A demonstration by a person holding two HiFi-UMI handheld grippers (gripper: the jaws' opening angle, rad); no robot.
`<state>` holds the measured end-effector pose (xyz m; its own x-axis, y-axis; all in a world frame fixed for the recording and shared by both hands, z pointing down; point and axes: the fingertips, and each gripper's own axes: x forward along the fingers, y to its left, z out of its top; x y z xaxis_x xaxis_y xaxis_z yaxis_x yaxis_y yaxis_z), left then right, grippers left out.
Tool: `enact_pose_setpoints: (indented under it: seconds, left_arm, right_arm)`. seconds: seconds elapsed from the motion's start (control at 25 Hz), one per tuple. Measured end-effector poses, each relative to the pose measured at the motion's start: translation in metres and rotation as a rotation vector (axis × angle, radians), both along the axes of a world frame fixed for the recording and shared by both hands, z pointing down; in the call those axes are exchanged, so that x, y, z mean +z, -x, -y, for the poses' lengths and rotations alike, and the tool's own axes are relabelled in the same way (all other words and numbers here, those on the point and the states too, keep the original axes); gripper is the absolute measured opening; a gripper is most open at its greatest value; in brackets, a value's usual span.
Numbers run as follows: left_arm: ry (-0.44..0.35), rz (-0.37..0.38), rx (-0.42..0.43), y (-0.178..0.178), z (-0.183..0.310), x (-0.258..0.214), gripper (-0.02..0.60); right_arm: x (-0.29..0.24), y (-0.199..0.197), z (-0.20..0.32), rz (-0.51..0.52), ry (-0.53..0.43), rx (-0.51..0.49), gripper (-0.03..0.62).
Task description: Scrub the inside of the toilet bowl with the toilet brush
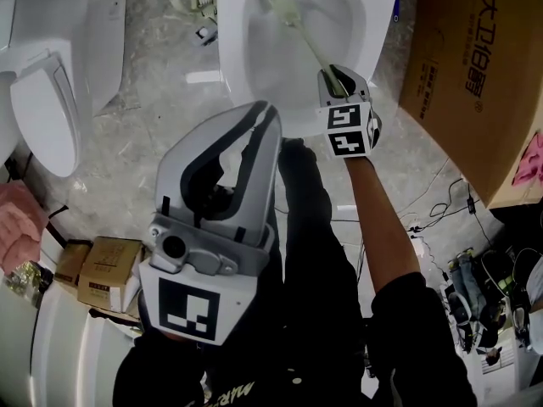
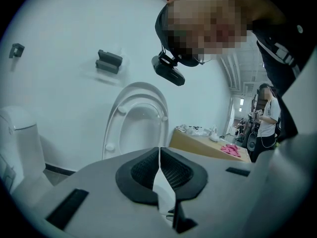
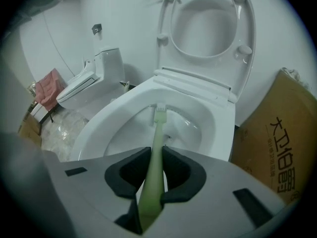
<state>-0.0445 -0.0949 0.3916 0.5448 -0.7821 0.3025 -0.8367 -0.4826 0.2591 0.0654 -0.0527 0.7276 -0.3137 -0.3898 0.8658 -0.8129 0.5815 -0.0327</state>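
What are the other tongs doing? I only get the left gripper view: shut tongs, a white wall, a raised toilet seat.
Observer: The right tongs are clamped on the handle of a pale green plastic toilet brush.
Visitor: Where does that brush reach?
Observer: Its bristle head is down inside the white ceramic toilet bowl, near the back wall.
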Motion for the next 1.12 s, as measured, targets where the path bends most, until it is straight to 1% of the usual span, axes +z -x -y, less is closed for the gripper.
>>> enact_pose_setpoints:
  seconds: [0.36,0.64,0.76,0.92,1.12]
  left_arm:
    - [0.012,-0.011,-0.005,0.006,-0.005,0.002,0.034]
    - [0.017,-0.013,0.000,0.007,-0.008,0.002,0.034]
    - [0.014,-0.012,0.000,0.007,-0.009,-0.001,0.034]
    - [0.013,-0.012,0.002,0.005,-0.009,-0.003,0.034]
    - [0.017,-0.033,0.007,0.001,-0.009,-0.008,0.034]
  right_arm:
    - [0.012,0.008,0.022,-0.047,0.022,-0.029,0.086]
    - [0.010,0.005,0.029,-0.085,0.012,-0.061,0.086]
    - [0.007,-0.002,0.032,-0.126,0.005,-0.081,0.086]
    - [0.003,-0.021,0.039,-0.187,0.009,-0.101,0.086]
    - [-0.005,-0.039,0.048,-0.285,-0.005,-0.184,0.086]
